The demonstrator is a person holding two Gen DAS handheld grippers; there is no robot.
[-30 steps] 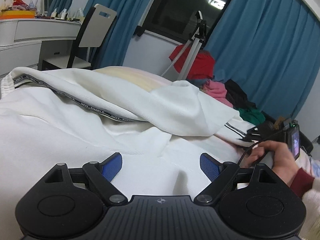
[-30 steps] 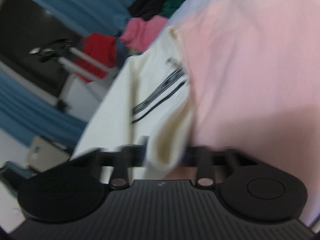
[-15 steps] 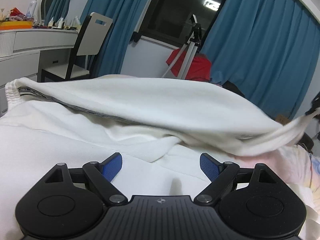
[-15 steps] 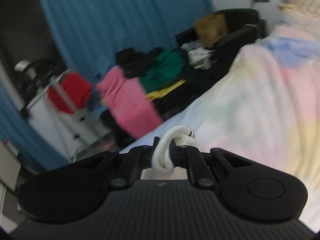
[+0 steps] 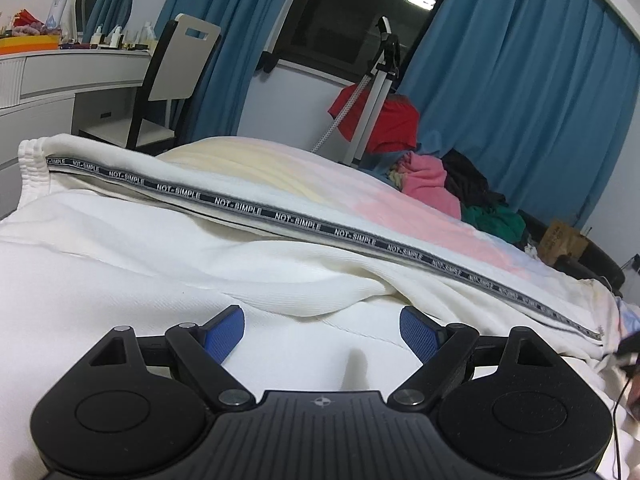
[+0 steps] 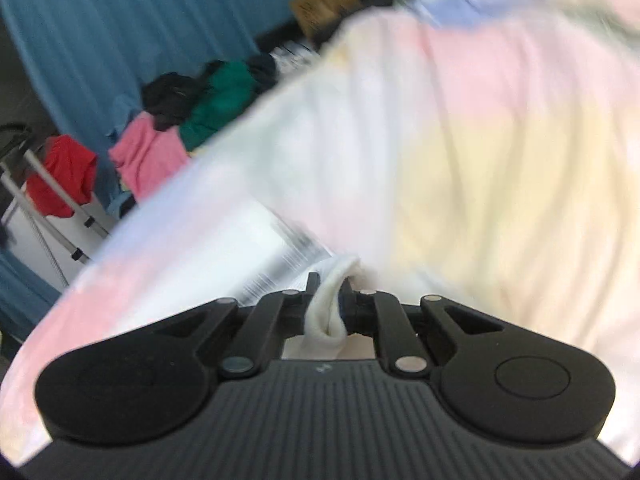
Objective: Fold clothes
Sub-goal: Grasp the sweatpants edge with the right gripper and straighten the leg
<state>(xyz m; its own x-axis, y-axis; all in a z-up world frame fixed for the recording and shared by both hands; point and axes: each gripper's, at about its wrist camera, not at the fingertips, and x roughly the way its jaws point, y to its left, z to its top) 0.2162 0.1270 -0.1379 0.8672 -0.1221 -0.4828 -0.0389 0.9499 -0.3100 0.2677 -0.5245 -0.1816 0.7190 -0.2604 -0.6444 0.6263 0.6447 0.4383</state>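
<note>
A white garment [image 5: 120, 264] with a grey "NOT-SIMPLE" band [image 5: 304, 222] lies spread on the bed. My left gripper [image 5: 322, 330] is open and empty, its blue pads [image 5: 224, 330] just above the white cloth. My right gripper [image 6: 330, 300] is shut on a fold of the white garment [image 6: 326, 316], low over the bed; this view is blurred. The garment's far leg lies stretched out to the right along the bed.
The bed has a pastel pink, yellow and blue cover [image 5: 360, 200]. A pile of pink, green and black clothes [image 5: 460, 188] lies past the bed by blue curtains. A chair [image 5: 168, 80] and a white dresser [image 5: 60, 68] stand at the left. A tripod stand [image 5: 372, 92] holds red cloth.
My right gripper has carried the garment's end out to the right and down to the bed, so the leg that was lifted now lies stretched flat. My left gripper has stayed open.
</note>
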